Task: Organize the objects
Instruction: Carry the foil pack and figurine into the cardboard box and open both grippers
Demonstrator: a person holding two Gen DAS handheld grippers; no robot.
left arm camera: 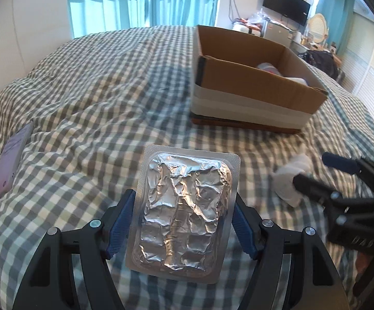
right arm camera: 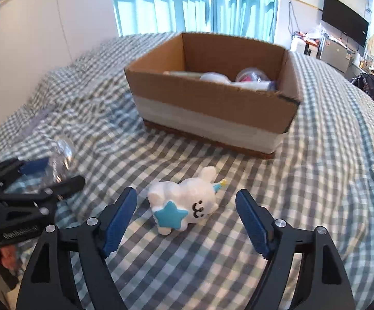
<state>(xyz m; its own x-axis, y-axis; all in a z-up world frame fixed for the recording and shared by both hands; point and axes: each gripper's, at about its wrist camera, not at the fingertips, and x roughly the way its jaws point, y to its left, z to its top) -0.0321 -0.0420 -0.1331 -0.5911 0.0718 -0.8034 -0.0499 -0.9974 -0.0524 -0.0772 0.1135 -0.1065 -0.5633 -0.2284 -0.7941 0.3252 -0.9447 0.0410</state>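
My left gripper (left arm camera: 183, 217) is shut on a silver foil blister pack (left arm camera: 184, 214), held flat above the checked bedspread. In the right wrist view the left gripper (right arm camera: 55, 175) shows at the left with the shiny pack (right arm camera: 60, 155) in it. My right gripper (right arm camera: 187, 217) is open, its blue pads either side of a white toy cat with a blue star (right arm camera: 184, 201) lying on the bed. In the left wrist view the right gripper (left arm camera: 318, 170) is by the toy (left arm camera: 290, 178). An open cardboard box (right arm camera: 207, 100) holding several items stands beyond; it also shows in the left wrist view (left arm camera: 251, 87).
A pinkish flat phone-like object (left arm camera: 8, 160) lies on the bedspread at the far left. The bed (left arm camera: 96, 90) is rumpled. Beyond it are curtained windows, a wall TV (left arm camera: 286, 2) and cluttered furniture at the right.
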